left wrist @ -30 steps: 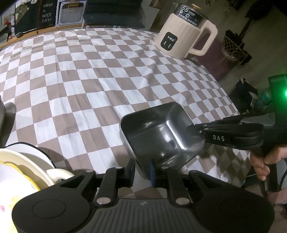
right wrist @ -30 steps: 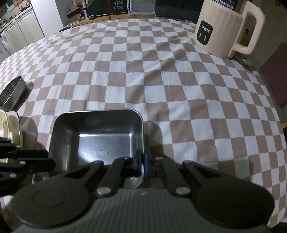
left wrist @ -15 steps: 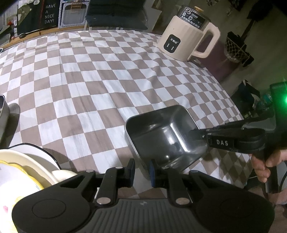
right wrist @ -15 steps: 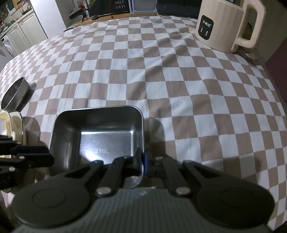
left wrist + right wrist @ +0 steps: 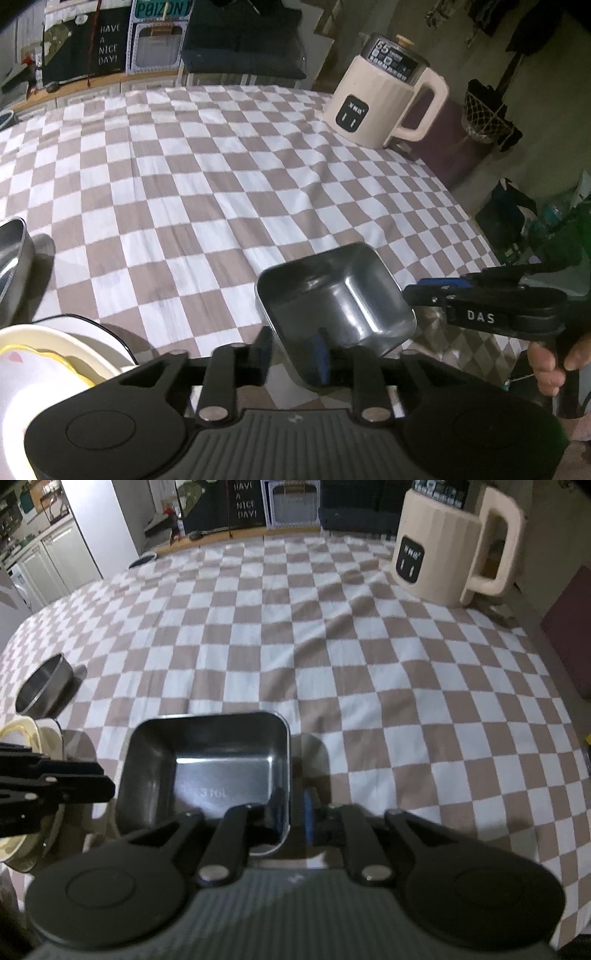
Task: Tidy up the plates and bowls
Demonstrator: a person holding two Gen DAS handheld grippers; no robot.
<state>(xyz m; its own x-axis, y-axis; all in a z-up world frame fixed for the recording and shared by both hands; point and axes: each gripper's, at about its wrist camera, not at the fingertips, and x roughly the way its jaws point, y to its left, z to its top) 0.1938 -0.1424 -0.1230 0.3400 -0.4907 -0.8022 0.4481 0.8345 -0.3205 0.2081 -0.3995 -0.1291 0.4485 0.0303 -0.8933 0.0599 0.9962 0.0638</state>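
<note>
Both sets of jaws have just been opening: a second ago each gripper pinched a wall of the square steel tray point(image 5: 207, 764), and that grip is now released. The right gripper point(image 5: 291, 818) straddles the tray's near right wall with a visible gap on either side — pads apart, not pressing. In the left wrist view the left gripper point(image 5: 293, 354) likewise stands parted across the tray's point(image 5: 332, 295) near wall, which sits between the fingers without being clamped. The right gripper point(image 5: 417, 293) has backed just clear of the tray's rim there, a hand point(image 5: 550, 365) on its handle.

The tray rests flat on the checked tablecloth point(image 5: 332, 664) near the front edge (stamped "316L" on its floor). Just beside it to the left sits a stack of cream plates point(image 5: 55, 354), the top one yellow-rimmed. Farther left stands a round steel bowl point(image 5: 44, 692), well apart from the tray. At the far right corner of the table stands a cream electric kettle point(image 5: 439, 554) — upright, handle to the right.
</note>
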